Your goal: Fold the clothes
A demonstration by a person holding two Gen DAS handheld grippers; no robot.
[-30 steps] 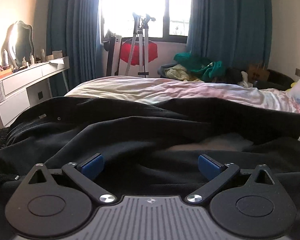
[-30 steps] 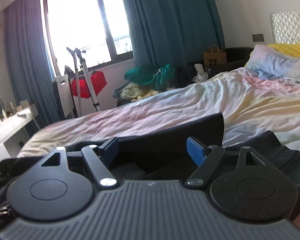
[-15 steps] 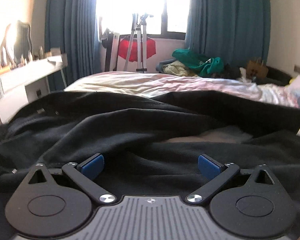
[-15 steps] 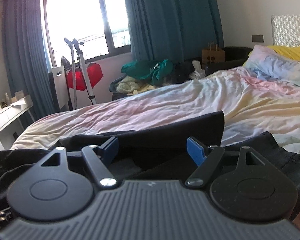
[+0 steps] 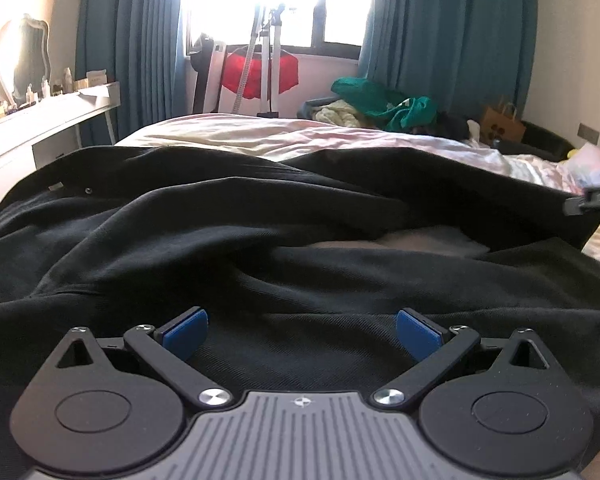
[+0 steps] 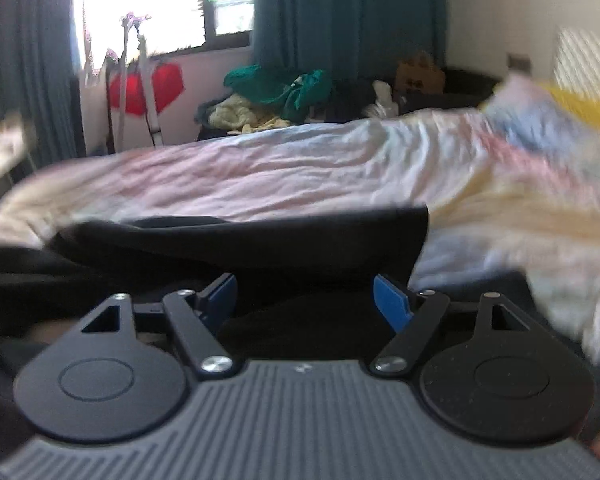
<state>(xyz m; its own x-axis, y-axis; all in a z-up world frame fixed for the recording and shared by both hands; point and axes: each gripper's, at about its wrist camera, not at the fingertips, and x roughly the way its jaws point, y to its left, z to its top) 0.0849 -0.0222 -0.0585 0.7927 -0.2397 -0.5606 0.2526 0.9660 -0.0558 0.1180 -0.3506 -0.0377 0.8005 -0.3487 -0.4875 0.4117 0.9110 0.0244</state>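
While the rumpled black fabric garment lies spread across the pastel-sheeted bed, the left gripper hovers low over it, released. The right gripper is likewise spread wide, holding nothing, above the garment's far edge.

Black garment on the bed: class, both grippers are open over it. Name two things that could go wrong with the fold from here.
1. The black garment lies bunched in overlapping ridges, so the left gripper, open above it, may pinch several layers together.
2. The right wrist view is blurred, so the right gripper could miss the garment's edge and catch the bedsheet beside it.
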